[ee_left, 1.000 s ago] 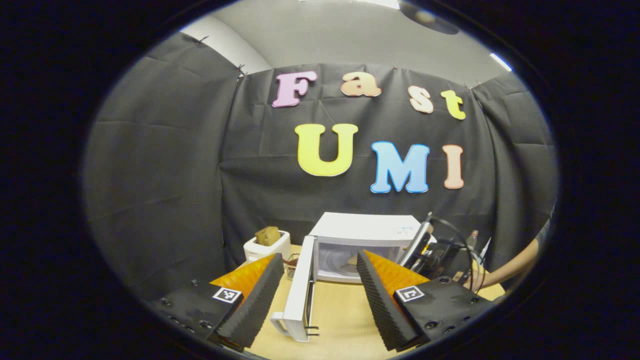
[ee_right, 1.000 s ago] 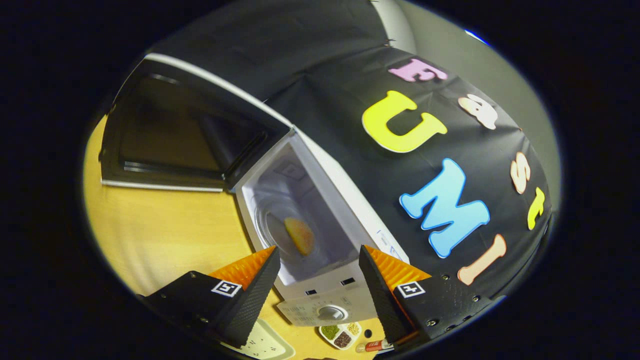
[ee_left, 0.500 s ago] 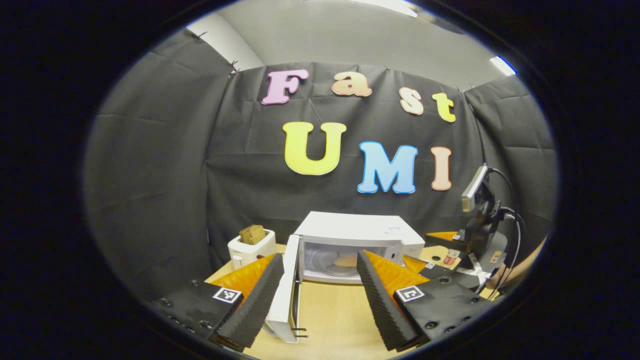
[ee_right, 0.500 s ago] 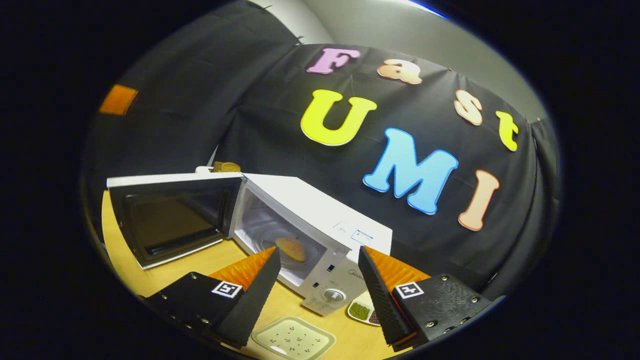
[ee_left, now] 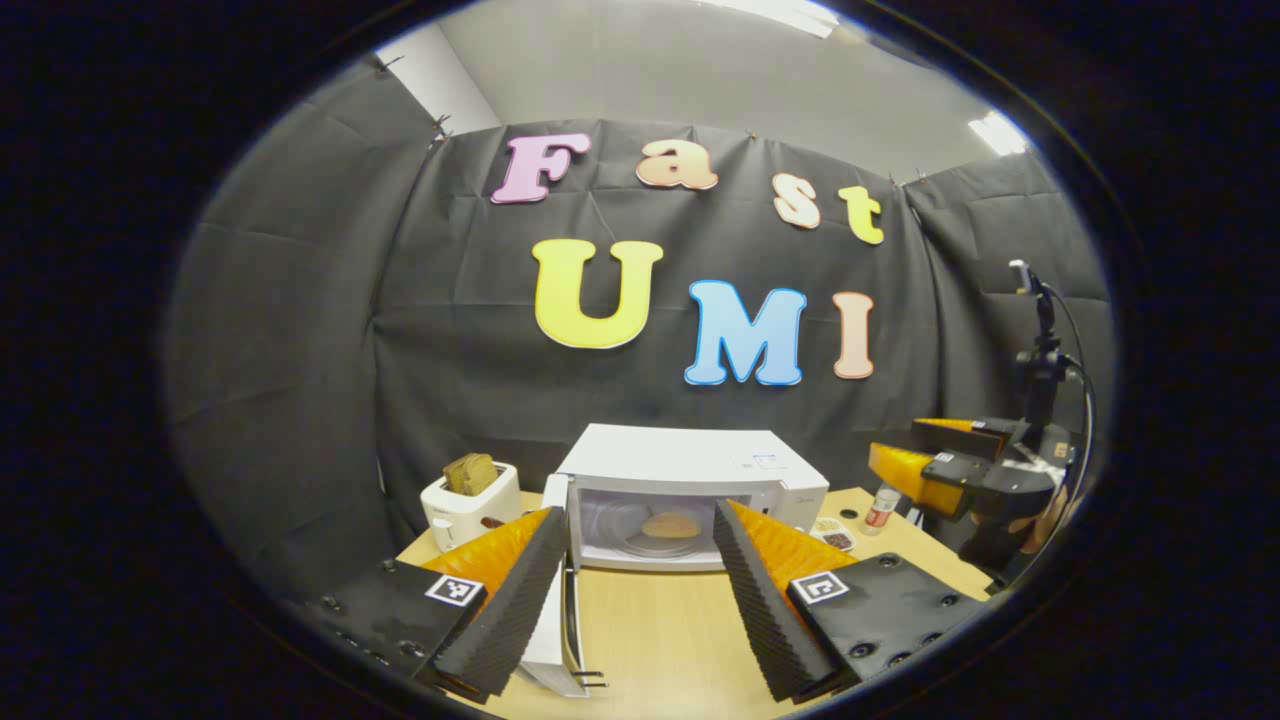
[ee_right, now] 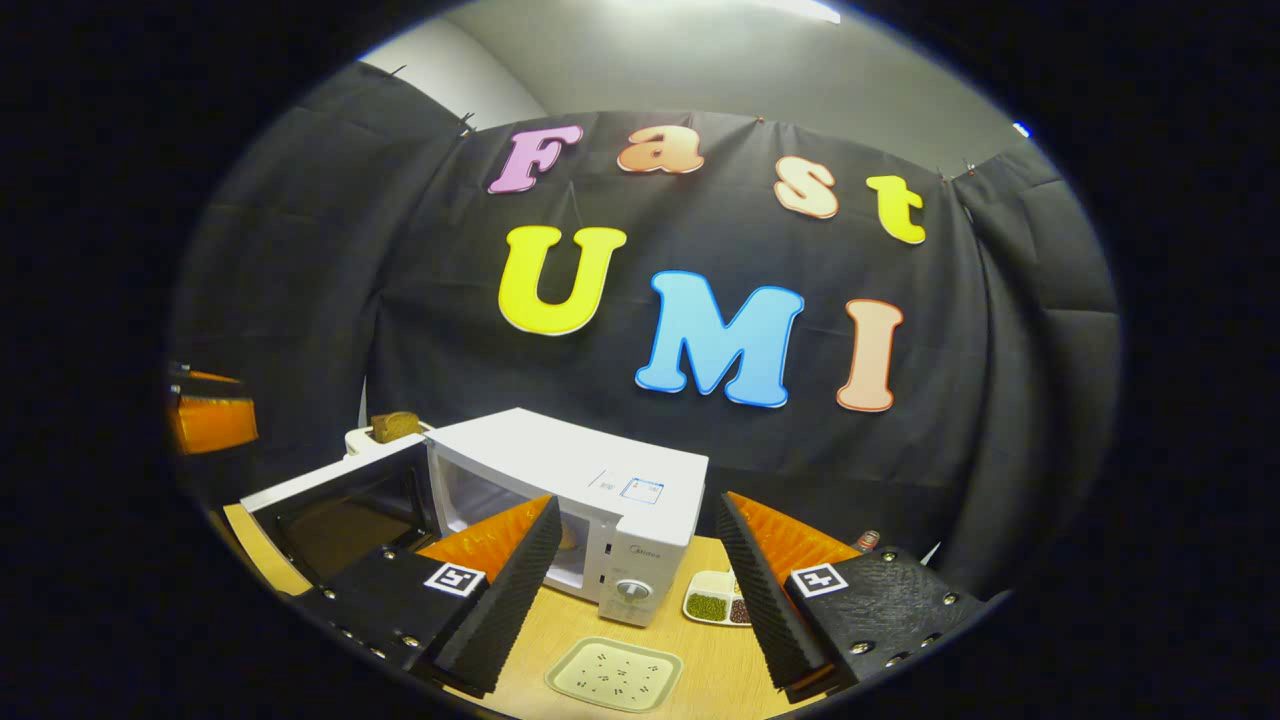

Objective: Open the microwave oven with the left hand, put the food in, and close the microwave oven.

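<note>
The white microwave (ee_left: 690, 465) stands at the back of the wooden table (ee_left: 660, 625) with its door (ee_left: 562, 630) swung out to the left, edge-on to me. A round piece of bread (ee_left: 670, 524) lies on the turntable inside. My left gripper (ee_left: 640, 590) is open in front of the oven, and the door's edge shows just inside its left finger. My right gripper (ee_right: 640, 590) is open and empty, held back to the right of the microwave (ee_right: 610, 490), with the open door (ee_right: 340, 505) to its left. It also hangs at the right in the left gripper view (ee_left: 950, 470).
A white toaster (ee_left: 470, 498) with bread in it stands left of the microwave. An empty pale plate (ee_right: 615, 672) lies before the oven's control panel. A divided dish of beans (ee_right: 720, 605) and a small bottle (ee_left: 880, 508) sit to its right.
My right gripper has drawn back out of the oven to the right and levelled, leaving the bread on the turntable. The door now looks more edge-on between my left fingers.
</note>
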Tool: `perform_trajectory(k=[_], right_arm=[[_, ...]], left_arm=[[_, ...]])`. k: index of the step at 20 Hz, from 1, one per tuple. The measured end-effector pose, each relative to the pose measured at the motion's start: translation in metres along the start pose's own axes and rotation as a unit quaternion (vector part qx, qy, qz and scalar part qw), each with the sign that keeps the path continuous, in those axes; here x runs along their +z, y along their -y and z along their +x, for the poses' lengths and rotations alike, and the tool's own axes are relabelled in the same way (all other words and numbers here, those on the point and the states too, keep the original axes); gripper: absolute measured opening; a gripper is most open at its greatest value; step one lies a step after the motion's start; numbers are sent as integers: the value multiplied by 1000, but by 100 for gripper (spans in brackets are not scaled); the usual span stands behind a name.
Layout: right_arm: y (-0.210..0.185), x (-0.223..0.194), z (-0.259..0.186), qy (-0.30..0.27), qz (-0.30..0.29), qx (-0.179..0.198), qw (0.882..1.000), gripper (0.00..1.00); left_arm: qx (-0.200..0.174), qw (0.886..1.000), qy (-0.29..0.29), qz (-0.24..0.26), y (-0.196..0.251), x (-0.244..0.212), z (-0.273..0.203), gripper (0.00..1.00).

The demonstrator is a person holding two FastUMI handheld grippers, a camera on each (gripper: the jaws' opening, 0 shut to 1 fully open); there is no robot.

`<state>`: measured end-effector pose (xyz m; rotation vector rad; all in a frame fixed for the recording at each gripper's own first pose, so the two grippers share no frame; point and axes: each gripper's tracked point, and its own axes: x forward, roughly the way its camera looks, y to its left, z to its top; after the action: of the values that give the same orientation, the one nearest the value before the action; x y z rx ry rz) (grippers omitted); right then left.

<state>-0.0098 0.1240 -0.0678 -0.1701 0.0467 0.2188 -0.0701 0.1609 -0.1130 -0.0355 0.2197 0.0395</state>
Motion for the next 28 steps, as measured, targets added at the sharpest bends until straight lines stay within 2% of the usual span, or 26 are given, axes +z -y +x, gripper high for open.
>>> perform_trajectory(k=[2,4,6,8,11,16,17,18,19,20,21,24,28], right_arm=[[8,11,-13,11,20,-20,1000,95],[15,20,-24,21,35,-36,999,95],[24,24,-33,32,34,-56,997,95],[26,22,-36,40,29,-67,997,95],[24,14,-38,32,33,-69,997,98],[15,10,-36,31,31,-59,997,95],[12,8,-35,30,29,-56,998,95],[11,6,-35,27,28,-53,998,95],[10,3,-32,24,29,-49,998,95],[10,1,-31,21,31,-46,998,95],[11,-3,-28,19,33,-44,998,95],[13,-6,-25,16,34,-42,998,95],[16,-9,-25,17,28,-44,998,95]], left_arm=[[-1,1000,1,5,0,-1,7,94],[-3,1000,2,4,-2,-1,12,99],[-8,1000,1,9,-3,-2,12,96],[-6,1000,5,15,-13,1,12,99],[-6,1000,15,1,-25,7,8,97],[30,1000,1,-6,-69,-11,-5,93],[52,999,-6,0,-83,-19,-9,86],[78,997,-17,6,-101,-26,-13,61],[81,996,-34,-2,-110,-41,-17,36],[67,996,-52,-17,-104,-48,-29,11],[60,996,-61,-27,-107,-58,-23,9],[77,992,-100,-19,-131,-94,-37,7],[64,987,-143,-32,-126,-129,-43,7]])
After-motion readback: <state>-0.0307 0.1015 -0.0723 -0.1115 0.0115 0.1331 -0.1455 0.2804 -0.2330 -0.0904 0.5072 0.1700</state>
